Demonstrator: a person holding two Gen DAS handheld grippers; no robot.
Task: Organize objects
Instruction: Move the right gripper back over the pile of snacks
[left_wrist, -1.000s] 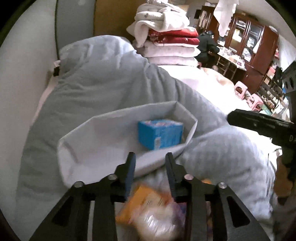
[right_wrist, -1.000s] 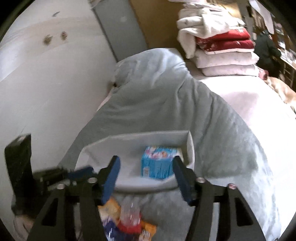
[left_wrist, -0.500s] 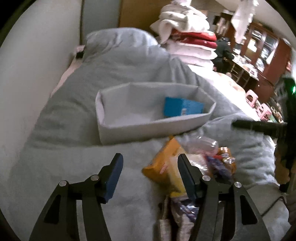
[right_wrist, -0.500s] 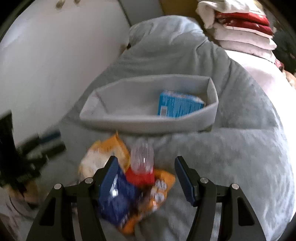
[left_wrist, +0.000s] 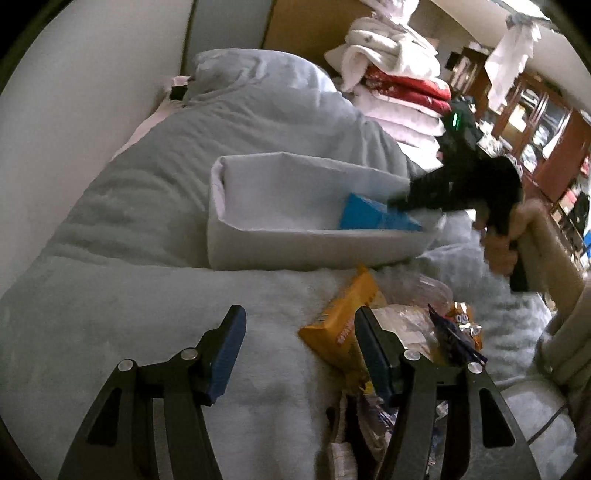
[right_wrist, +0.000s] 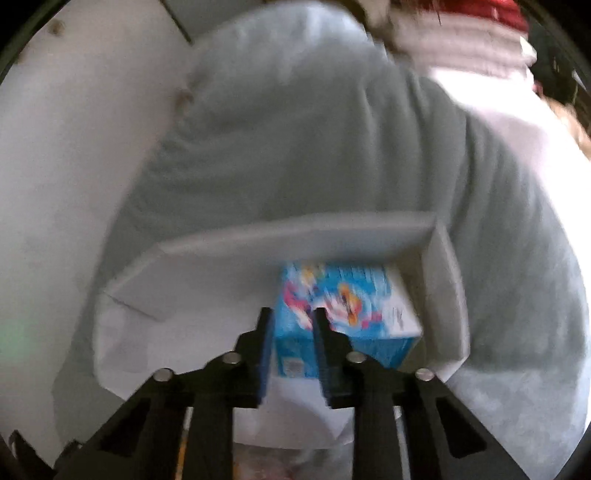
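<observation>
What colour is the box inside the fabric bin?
Blue, with colourful print on top; the box shows best in the right wrist view.

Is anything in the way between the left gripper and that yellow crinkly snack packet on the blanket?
Nothing visible is. The open left gripper hangs over the pale grey fleece blanket. The yellow crinkly snack packet lies right beside one of its fingers, at the edge of the wrapper pile.
</observation>
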